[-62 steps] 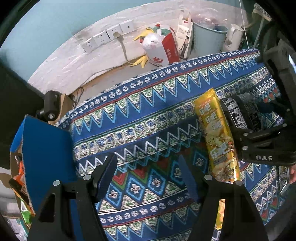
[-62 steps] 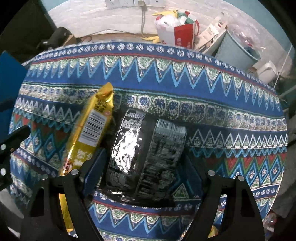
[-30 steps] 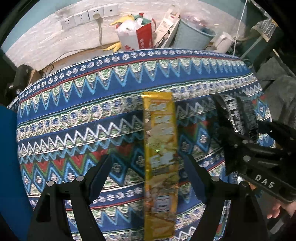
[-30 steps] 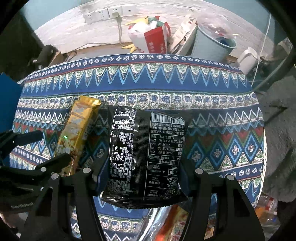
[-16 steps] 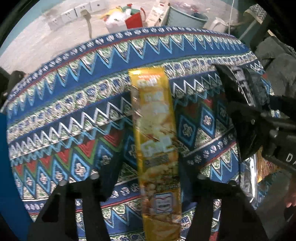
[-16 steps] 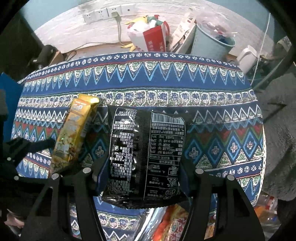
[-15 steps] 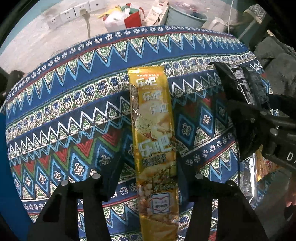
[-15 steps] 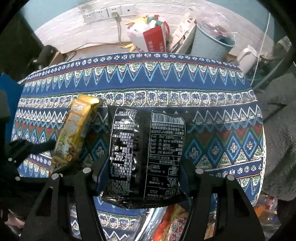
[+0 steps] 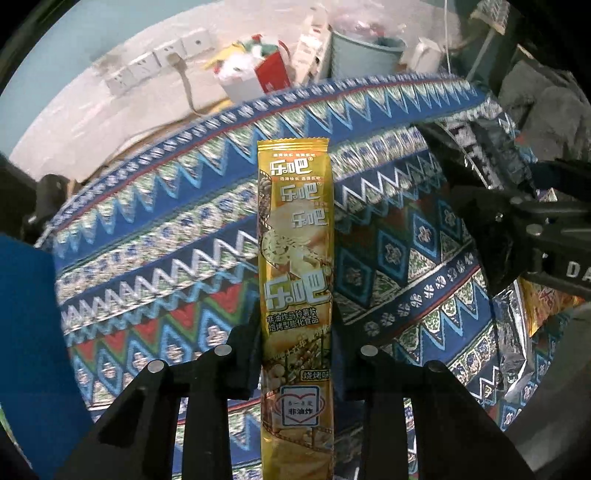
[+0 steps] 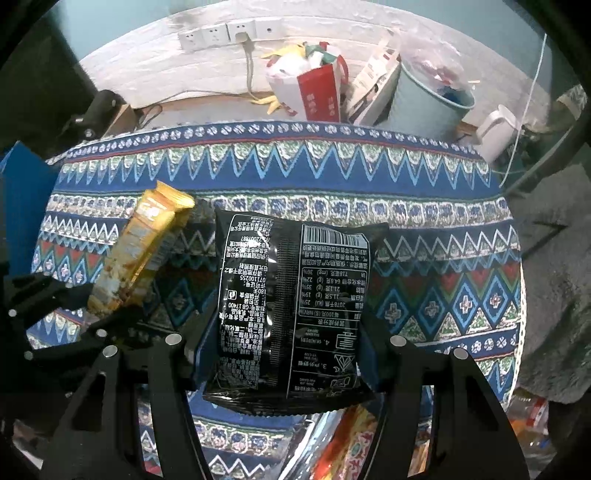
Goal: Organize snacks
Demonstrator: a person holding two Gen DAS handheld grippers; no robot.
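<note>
My left gripper (image 9: 295, 354) is shut on a long yellow snack packet (image 9: 295, 266), held lengthwise above the patterned tablecloth (image 9: 155, 240). The packet also shows at the left of the right wrist view (image 10: 136, 254), clamped in the left gripper (image 10: 110, 314). My right gripper (image 10: 284, 354) is shut on a black snack bag (image 10: 291, 306), printed back facing the camera, held above the cloth (image 10: 424, 229). In the left wrist view the black bag (image 9: 491, 147) and right gripper body sit at the right edge.
A blue box (image 9: 33, 325) stands at the table's left. More shiny snack packets (image 10: 354, 443) lie at the near right edge. Beyond the table are a red-and-white bag (image 10: 314, 88), a pale blue bin (image 10: 424, 99), a white kettle (image 10: 495, 133) and wall sockets (image 10: 221, 33).
The left gripper swung over the yellow packet, closed on it and lifted it off the cloth. The right gripper holds the black bag nearly still.
</note>
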